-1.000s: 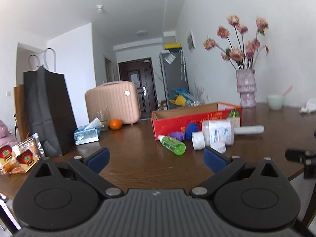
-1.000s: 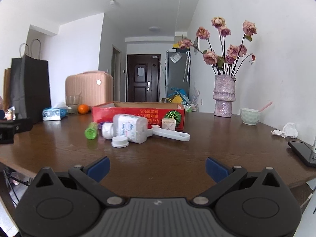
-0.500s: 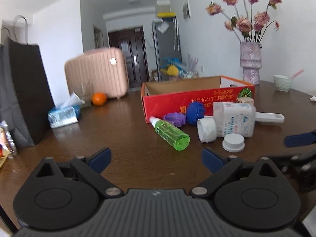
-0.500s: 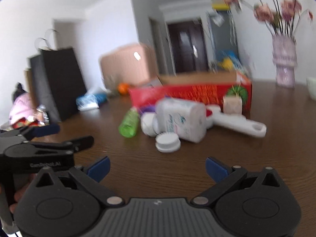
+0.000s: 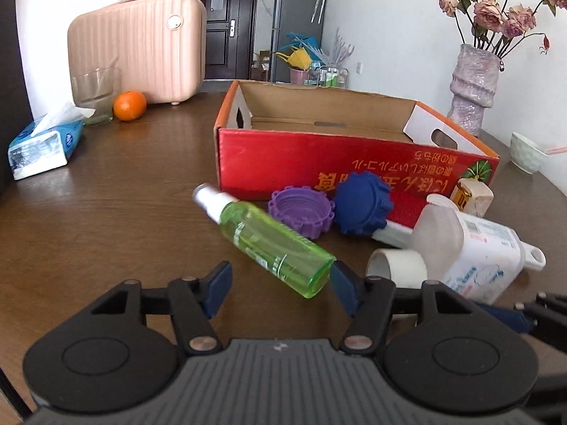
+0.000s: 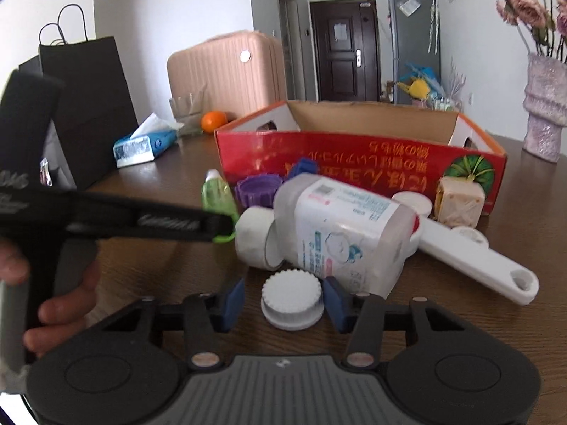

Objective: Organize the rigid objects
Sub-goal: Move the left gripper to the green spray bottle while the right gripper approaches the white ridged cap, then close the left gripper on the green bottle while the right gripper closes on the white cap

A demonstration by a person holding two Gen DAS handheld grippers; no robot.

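A red cardboard box (image 5: 354, 163), open and empty, stands on the brown table. In front of it lie a green spray bottle (image 5: 269, 241), a purple cap (image 5: 301, 210), a blue cap (image 5: 361, 203), a tape roll (image 5: 397, 267), a white bottle (image 6: 340, 226), a white scoop (image 6: 471, 258) and a beige block (image 6: 460, 200). My left gripper (image 5: 280, 285) is open, its fingers either side of the green bottle's base. My right gripper (image 6: 283, 299) is open around a white ribbed lid (image 6: 292, 299). The left gripper also shows in the right wrist view (image 6: 141, 221).
A tissue pack (image 5: 42, 145), a glass (image 5: 94, 95), an orange (image 5: 129, 105) and a pink case (image 5: 141, 46) stand at the back left. A vase of flowers (image 5: 473, 88) and a bowl (image 5: 528, 156) are at the right. A black bag (image 6: 88, 106) stands left.
Both grippers have moved forward and down to the pile. The left now straddles the green bottle's base; the right now straddles the white lid. Both jaws have narrowed.
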